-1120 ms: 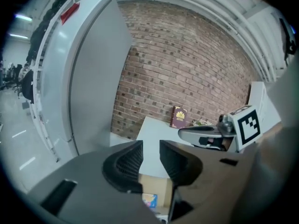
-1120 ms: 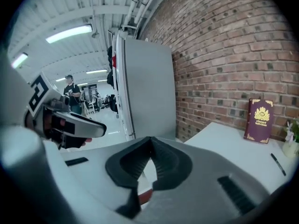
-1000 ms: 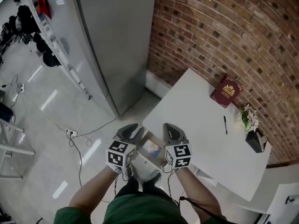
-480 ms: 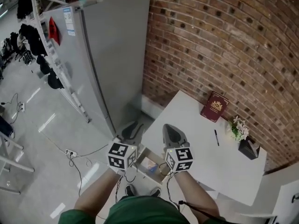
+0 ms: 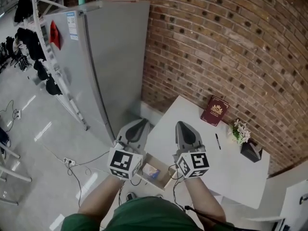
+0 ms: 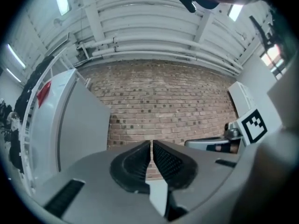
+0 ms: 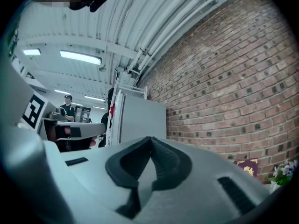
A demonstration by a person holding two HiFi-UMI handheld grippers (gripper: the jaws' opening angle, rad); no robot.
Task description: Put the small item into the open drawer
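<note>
The brick wall (image 5: 231,42) fills the space straight ahead of both pairs of jaws, and the tall grey fridge (image 5: 115,57) stands against it, ahead and to the left of the left jaws. Below the right jaws and off to their right spreads the white table (image 5: 216,172). Its open drawer (image 5: 164,176) sits beneath and behind the jaw tips, between the two marker cubes.

We hold the left gripper (image 5: 137,127) raised and roughly level. Its jaws have just been closing and now stand almost together, with only a thin slit between the ribbed pads and nothing in it. The right gripper (image 5: 184,129) is beside it at about the same height, jaws pressed together and empty.

On the table, to the right of the right jaws, lies a dark red book (image 5: 214,110). Further right are a black pot (image 5: 250,151) with pale flowers (image 5: 239,130) and a pen (image 5: 217,141). The small item (image 5: 150,170), pale with a blue patch, lies inside the drawer, clear of both pairs of jaws.
</note>
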